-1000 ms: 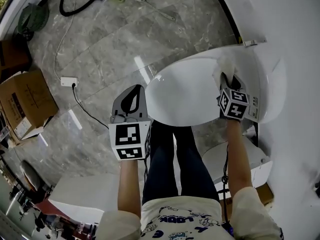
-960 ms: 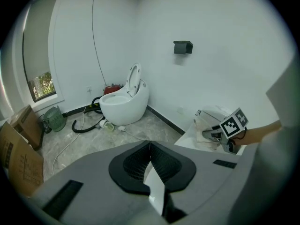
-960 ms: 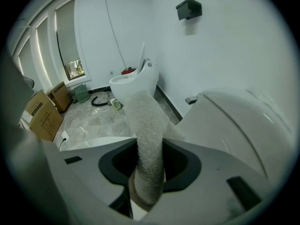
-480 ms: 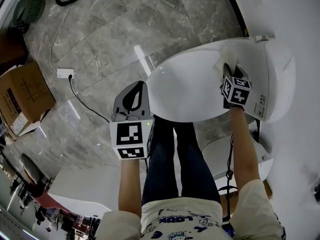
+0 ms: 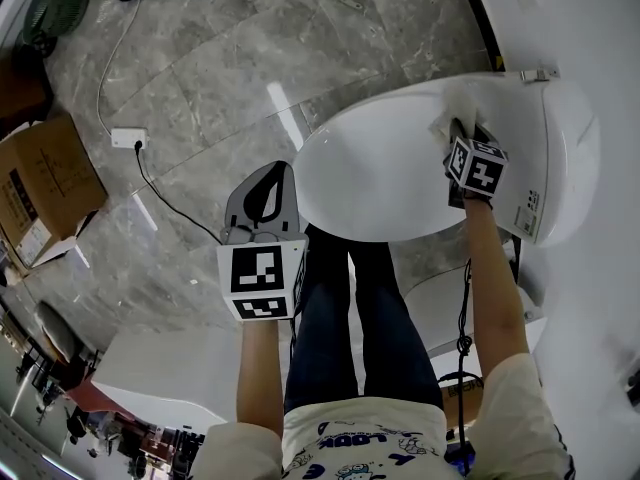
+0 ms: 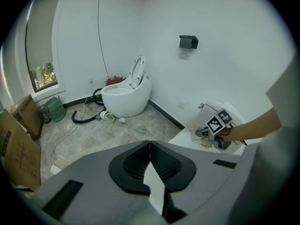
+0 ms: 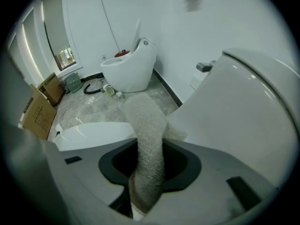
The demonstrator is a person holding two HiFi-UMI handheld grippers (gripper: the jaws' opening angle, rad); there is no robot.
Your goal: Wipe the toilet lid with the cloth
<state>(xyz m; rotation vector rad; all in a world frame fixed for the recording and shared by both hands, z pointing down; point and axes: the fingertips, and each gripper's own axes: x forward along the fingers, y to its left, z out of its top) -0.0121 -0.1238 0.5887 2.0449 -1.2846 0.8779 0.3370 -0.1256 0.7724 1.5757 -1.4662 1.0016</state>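
Right claw [image 5: 460, 136]: clamped on cloth [image 5: 448, 110], pale fuzzy strip running up between jaws. Cloth: lying on toilet lid [image 5: 380, 178] near hinge end, by far edge, close to wall. Left claw [image 6: 150, 145]: jaws together, nothing between; held off lid, just beyond narrow front end, above grey marble floor [image 5: 220, 78]. Lid: down, white, glossy. On floor, well left of lid: cardboard box [image 5: 40, 190]. Second toilet [image 6: 125, 93]: against far wall, seat up.
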